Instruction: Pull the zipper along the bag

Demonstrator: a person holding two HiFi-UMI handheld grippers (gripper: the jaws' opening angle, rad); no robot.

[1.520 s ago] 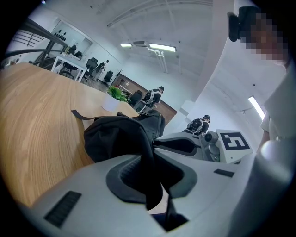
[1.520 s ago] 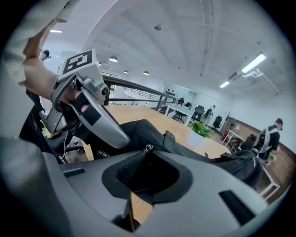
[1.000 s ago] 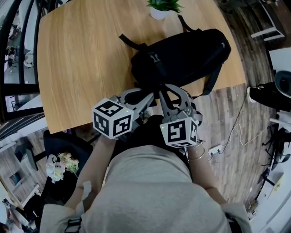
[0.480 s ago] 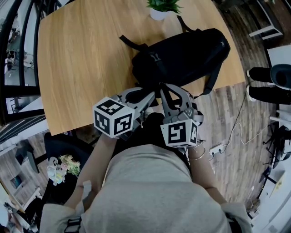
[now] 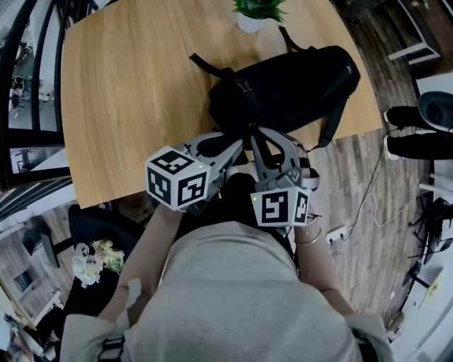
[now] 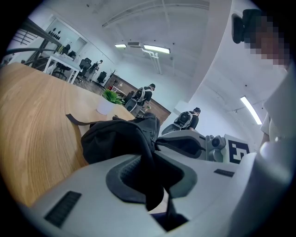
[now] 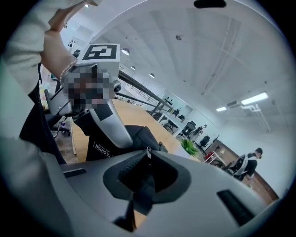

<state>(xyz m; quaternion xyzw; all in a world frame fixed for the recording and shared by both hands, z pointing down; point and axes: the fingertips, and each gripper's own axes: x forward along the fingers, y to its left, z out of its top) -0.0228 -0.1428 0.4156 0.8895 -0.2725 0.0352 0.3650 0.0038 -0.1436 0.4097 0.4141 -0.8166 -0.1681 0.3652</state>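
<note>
- Head view: the bag (image 5: 283, 81) is laid on the worktop (image 5: 127, 99), and its near end is met by the left gripper (image 5: 239, 143) and the right gripper (image 5: 255, 136).
- Left gripper view: the jaws are clenched on the bag's fabric, anchoring it.
- Right gripper view: the jaws, which have just been closing, are clamped on the zipper pull (image 7: 148, 152). A steady draw along the track is judged to come next.

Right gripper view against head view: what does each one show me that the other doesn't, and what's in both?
Only the right gripper view shows the zipper pull between the jaws of the right gripper, which have just been closing on it. Only the head view shows the bag's shoulder strap hanging off the table edge and the white cable on the floor. Both show the black bag, the potted plant, the wooden table and the left gripper pinching the bag's fabric.
</note>
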